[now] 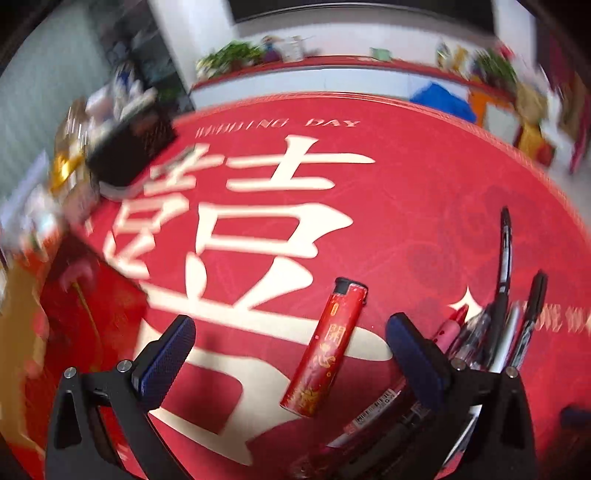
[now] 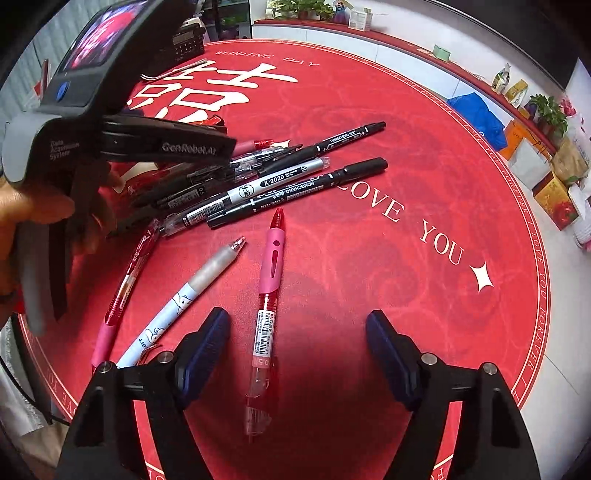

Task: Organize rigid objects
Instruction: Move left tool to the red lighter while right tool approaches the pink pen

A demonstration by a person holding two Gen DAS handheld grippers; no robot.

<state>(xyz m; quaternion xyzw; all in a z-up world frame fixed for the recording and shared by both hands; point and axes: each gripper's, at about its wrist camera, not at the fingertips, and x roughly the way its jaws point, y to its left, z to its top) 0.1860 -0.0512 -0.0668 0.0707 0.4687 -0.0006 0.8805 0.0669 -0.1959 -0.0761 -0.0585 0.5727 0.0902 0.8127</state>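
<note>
A red lighter [image 1: 325,349] lies on the red tablecloth [image 1: 406,184] between the fingers of my open left gripper [image 1: 290,332], nearer the right finger. A pile of pens [image 1: 495,325] lies just right of that gripper. In the right wrist view the same pile of black and silver pens [image 2: 273,181] lies at centre left. A red and pink pen [image 2: 267,295], a white cartoon pen [image 2: 181,299] and a red pen [image 2: 125,284] lie apart in front. My right gripper [image 2: 297,328] is open and empty, hovering just right of the red and pink pen. The left gripper's body [image 2: 92,122] hangs over the pile.
A black basket [image 1: 129,147] with clutter and a red box [image 1: 88,314] stand at the table's left. A black calculator [image 2: 186,42] sits at the far edge. A ledge with plants [image 2: 306,7], bags and boxes [image 2: 554,184] runs behind the table.
</note>
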